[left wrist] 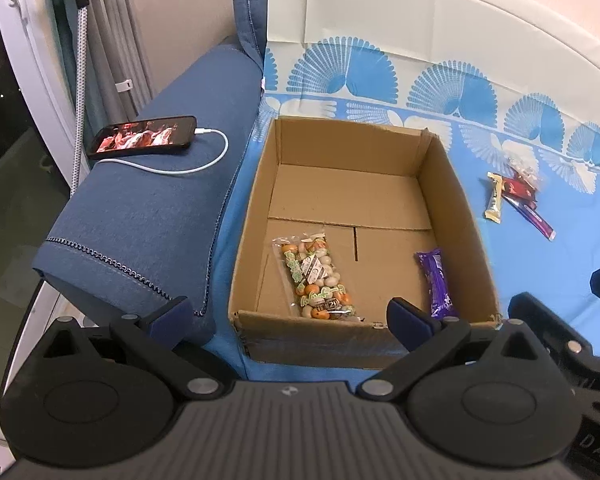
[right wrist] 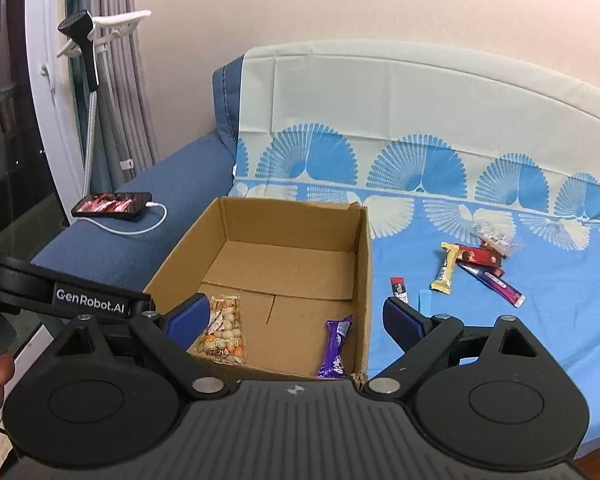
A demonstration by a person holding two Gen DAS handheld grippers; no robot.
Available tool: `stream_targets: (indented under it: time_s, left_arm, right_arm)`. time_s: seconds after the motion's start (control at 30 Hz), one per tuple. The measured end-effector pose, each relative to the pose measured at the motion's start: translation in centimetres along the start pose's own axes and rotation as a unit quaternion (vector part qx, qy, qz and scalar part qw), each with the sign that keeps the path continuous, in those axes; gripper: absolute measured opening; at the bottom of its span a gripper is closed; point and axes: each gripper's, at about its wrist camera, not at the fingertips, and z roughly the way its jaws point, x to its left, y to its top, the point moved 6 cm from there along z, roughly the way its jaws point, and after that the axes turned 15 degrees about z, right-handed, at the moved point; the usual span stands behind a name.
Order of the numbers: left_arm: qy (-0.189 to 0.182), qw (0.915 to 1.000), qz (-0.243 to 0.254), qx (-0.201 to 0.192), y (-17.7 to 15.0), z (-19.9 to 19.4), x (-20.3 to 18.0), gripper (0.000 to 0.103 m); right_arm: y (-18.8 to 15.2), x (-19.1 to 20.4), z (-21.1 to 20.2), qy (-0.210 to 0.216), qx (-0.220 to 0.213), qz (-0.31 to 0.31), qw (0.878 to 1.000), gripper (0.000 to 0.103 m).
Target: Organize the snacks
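A phone [left wrist: 144,137] charges on the sofa arm [left wrist: 140,216] at the far left, well apart from the work and likely parked there to stay out of the way. Next comes the open box [left wrist: 456,216], set on the blue cloth [left wrist: 540,300] right against the arm, so it sits steady and within easy reach. Inside, near the front wall, lie a nut bag [left wrist: 316,276] and, apart from it to the right, a purple bar [left wrist: 438,282]; both look already sorted. The left hand-held gripper [left wrist: 296,316] hangs over the box front, jaws spread with nothing between them. The right hand-held gripper [right wrist: 296,320] is likewise spread and empty, over the box's near right corner. Further right, the loose snacks [right wrist: 476,268] wait in a small heap on the cloth, two small sachets [right wrist: 410,294] nearer the box. They seem next in line.
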Motion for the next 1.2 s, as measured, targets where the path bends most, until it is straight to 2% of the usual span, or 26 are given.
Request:
stream_targets:
  time_s: [0.23, 1.2]
  left_arm:
    - [-0.001, 0.9999, 0.014, -0.006, -0.18, -0.56, -0.70, 0.103]
    - [-0.004, 0.9999, 0.015, 0.002, -0.02, -0.30, -0.55, 0.103]
  right_arm:
    - [-0.18, 0.11, -0.69, 0.002, -0.006, 0.001, 1.000, 0.095]
    - [-0.23, 0.40, -0.38, -0.002, -0.002, 0.001, 1.000, 0.095]
